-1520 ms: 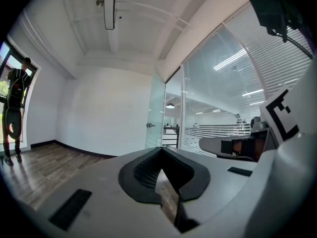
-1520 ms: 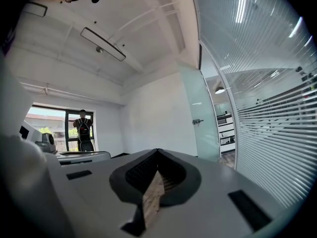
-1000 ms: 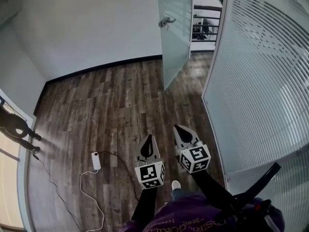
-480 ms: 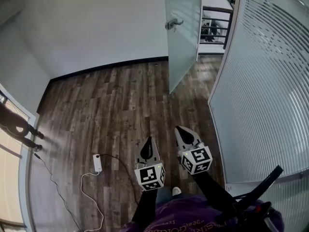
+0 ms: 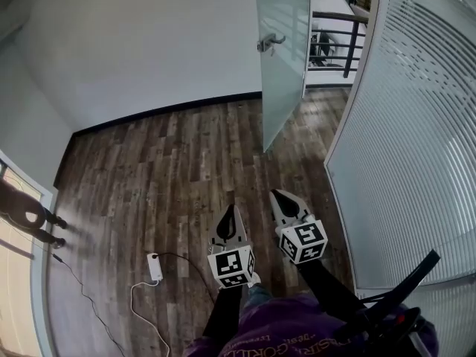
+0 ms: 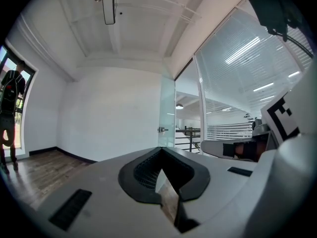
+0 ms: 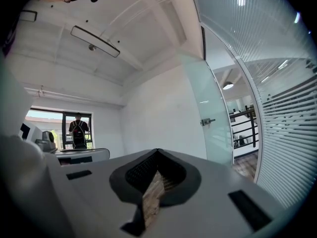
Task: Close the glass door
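The frosted glass door stands open at the far end of the room, its metal handle facing the white wall. My left gripper and right gripper are held side by side over the wood floor, both pointing toward the door and well short of it. The jaws of both are shut with nothing between them. In the left gripper view the door and handle show beyond the closed tip. The right gripper view shows the door and handle past its closed tip.
A curved striped glass wall runs along the right. A black railing stands beyond the doorway. A white power strip with cables lies on the floor at the left. A person stands by the window behind.
Both grippers have been carried forward toward the door, still shut. The door and handle look nearer, and the power strip has slid down the head view.
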### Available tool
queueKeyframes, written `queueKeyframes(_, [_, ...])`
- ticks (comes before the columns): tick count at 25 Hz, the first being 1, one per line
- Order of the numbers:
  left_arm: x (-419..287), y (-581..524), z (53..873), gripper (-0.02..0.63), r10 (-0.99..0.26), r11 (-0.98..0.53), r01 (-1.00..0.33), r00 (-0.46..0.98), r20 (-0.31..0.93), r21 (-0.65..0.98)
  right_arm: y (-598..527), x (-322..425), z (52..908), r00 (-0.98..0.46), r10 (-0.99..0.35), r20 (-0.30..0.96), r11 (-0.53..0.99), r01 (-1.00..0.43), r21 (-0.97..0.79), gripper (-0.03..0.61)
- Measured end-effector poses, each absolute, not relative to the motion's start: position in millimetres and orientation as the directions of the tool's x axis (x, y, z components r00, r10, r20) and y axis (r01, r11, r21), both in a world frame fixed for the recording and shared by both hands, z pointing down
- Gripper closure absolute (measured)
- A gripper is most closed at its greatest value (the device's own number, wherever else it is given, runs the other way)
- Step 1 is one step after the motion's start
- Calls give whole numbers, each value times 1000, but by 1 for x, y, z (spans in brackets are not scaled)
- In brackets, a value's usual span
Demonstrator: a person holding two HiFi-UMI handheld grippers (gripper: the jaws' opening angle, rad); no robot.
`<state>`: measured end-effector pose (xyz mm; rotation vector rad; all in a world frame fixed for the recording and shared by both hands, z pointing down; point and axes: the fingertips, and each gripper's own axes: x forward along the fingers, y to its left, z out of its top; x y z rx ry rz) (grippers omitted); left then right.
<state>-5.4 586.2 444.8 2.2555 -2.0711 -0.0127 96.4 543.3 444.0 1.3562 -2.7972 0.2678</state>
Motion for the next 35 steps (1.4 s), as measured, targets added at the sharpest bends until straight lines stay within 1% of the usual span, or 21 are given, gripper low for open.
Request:
queueKeyframes(7, [-54, 536, 443, 614, -994, -105, -992, 108, 34, 67, 495, 53, 441, -596, -798, 89, 583, -801, -138, 588])
queueKeyframes(17, [-99, 490, 451, 614, -991, -128, -989, 131, 29, 73, 454, 9, 447, -577, -810, 100, 566, -815, -122, 588])
queueKeyframes(26, [-128, 440, 454, 614, -996, -71, -990, 76, 38, 119, 401, -30, 447, -627, -772, 107, 616, -779, -118, 588])
queueKeyframes(35, [-147, 358, 445, 614, -999, -20, -996, 23, 44, 82, 310, -50, 446, -667, -737, 107, 653, -744, -141, 588])
